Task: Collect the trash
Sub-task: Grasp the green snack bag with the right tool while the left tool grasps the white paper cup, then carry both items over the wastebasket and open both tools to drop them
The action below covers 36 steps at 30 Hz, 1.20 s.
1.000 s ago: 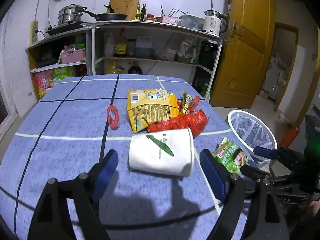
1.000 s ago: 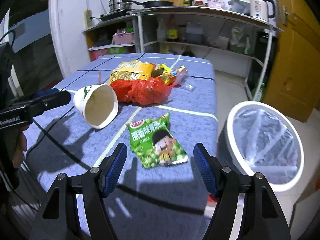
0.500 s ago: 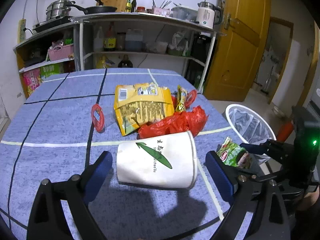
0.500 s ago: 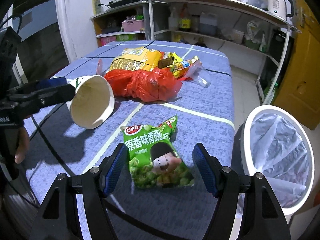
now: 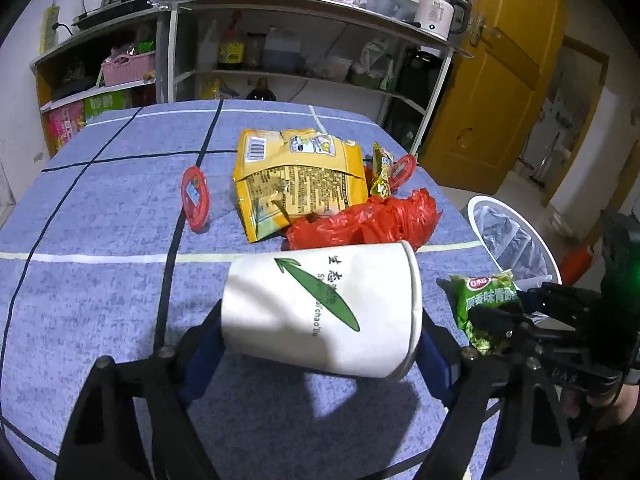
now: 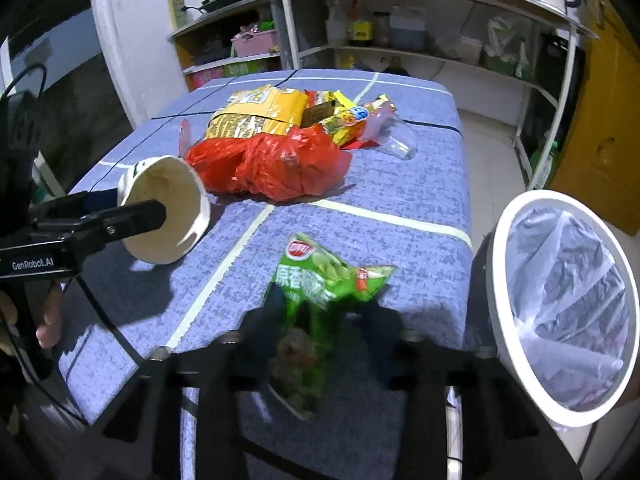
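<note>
Trash is catalogued on a blue checked tablecloth [image 5: 100, 280] crossed by dark and pale lines.

Paper cup [image 5: 320, 308], white with a green leaf print: laid on its side crosswise between the fingers of the left gripper [image 5: 320, 344]. Base and rim are met by the blue pads, and the cup appears gripped end to end. The jaws have just been closing a little on it.

Green snack packet [image 6: 312, 312]: caught between the fingers of the right gripper [image 6: 320, 320], whose jaws have just been closing on it. The fingers are blurred, the packet is crumpled between them, and its top sticks out beyond the tips.

Beyond the left fingertips are listed a red plastic bag [image 5: 368, 220], then a yellow snack bag [image 5: 296, 184]. A red-rimmed lid [image 5: 195, 198] is set to the left of these, and small wrappers [image 5: 382, 168] to the right.

Bin [image 6: 568, 304], white-rimmed and lined with a clear bag: placed off the table edge, right of the right fingers.

Room, past the far table edge: a metal shelf unit [image 5: 304, 4] is loaded with bottles, a pink basket, pots, a frying pan and a white kettle [image 5: 436, 16]. A yellow door [image 5: 508, 92] is seen at the right, beside white walls.

A hand [image 6: 48, 320] is seen on the left gripper's handle.
</note>
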Tool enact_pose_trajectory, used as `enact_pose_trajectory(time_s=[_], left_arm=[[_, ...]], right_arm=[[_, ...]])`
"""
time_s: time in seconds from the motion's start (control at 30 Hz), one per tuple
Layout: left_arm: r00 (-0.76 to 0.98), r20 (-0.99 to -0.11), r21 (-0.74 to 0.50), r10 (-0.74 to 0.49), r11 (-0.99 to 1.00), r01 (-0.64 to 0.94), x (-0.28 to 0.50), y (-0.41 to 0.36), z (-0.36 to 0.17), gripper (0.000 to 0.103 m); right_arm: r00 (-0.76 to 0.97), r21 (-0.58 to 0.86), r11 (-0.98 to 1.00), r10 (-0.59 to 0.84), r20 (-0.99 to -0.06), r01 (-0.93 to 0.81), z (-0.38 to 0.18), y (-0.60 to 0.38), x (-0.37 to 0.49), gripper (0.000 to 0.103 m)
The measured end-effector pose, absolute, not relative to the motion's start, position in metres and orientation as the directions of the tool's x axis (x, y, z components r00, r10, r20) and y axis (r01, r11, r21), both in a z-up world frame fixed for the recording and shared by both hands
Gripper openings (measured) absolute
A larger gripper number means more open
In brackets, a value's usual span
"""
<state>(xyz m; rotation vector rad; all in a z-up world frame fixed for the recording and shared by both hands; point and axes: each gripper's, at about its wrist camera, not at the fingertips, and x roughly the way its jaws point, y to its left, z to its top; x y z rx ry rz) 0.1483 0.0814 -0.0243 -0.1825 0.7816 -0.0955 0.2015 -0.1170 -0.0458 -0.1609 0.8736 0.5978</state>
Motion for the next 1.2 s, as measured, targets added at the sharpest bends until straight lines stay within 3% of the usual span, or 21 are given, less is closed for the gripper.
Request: enact_pose_trajectory(time_s=[0.23,0.47,0.8,1.2], left_arm=[[0.738,-0.664,-0.168,-0.124,0.986,0.015,0.140,0.077,-0.014,0.085],[0.775,-0.619,-0.178,-0.128,0.984,0.021,0.128,0.070,0.006,0.085],[0.780,-0.582,-0.192,-0.229,0.971,0.142,0.146,0.014,0.028,0.085],[0.695,-0.599,-0.195,-0.398,0.914,0.355,0.213,-0.103,0.022,0.085]], right_arm=[[0.503,0.126,0.830,0.442,-0.743,-0.543,-0.040,-0.123,0.197,0.021],[0.529,0.146,0.841,0.453,-0.718,-0.522,-0.028,-0.138,0.192,0.020],[0.610,0.168,0.891,0.416,-0.674,-0.421,-0.007,-0.194,0.198,0.020],[0.648,0.171,0.966,0.258,-0.716,-0.196,-0.021,-0.302,0.231,0.020]])
